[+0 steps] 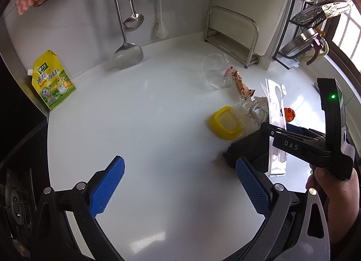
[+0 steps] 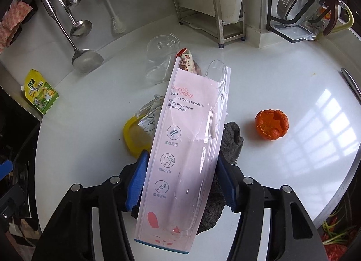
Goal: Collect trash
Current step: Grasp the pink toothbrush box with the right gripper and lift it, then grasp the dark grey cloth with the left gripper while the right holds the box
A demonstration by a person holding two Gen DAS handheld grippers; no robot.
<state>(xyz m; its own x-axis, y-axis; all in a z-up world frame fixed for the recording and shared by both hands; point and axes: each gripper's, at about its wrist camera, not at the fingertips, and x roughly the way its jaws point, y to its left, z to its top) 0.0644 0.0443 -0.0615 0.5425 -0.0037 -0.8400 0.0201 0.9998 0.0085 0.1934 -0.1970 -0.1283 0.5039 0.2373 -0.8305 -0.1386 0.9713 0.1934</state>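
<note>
My right gripper [image 2: 182, 179] is shut on a pink toothbrush package [image 2: 180, 148] and holds it above the white counter [image 2: 90, 152]; the package also shows in the left wrist view [image 1: 276, 125]. Under it lie a grey rag [image 2: 232, 141], a yellow lid [image 2: 133, 134], crumpled clear plastic [image 2: 149, 112], a snack wrapper [image 2: 186, 61] and a clear plastic cup [image 2: 161, 57]. An orange peel [image 2: 271, 124] lies to the right. My left gripper [image 1: 180, 184] is open and empty above bare counter, left of the lid [image 1: 225, 122].
A yellow seasoning pouch [image 1: 53, 80] leans at the left wall. Ladles [image 1: 128, 55] and a brush [image 1: 160, 12] hang at the back. A metal rack [image 2: 203, 12] and a dish rack with a colander [image 2: 302, 1] stand at the back right.
</note>
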